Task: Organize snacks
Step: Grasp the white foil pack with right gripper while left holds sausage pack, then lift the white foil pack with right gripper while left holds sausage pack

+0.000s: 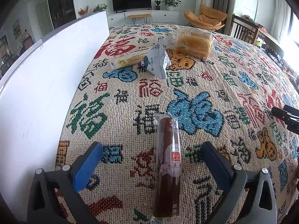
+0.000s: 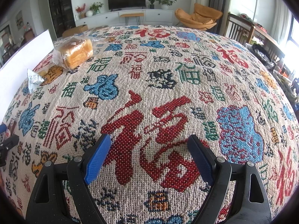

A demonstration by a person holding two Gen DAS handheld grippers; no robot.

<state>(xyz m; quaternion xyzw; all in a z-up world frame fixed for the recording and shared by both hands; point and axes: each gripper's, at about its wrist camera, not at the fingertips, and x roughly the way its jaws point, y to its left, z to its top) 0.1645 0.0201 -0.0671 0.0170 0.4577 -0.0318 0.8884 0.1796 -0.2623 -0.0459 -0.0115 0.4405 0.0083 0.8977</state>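
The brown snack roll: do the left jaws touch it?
Apart. The left wrist view shows the brown roll lying between the open jaws of the left gripper, with patterned cloth visible on both sides.

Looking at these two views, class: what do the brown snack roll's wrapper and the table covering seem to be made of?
Brown snack roll: its wrapper looks like clear glossy plastic film, with shiny highlights and a crimped transparent end. Table covering: apparently coarse woven fabric, matte, with a visible grid of threads forming the coloured characters.
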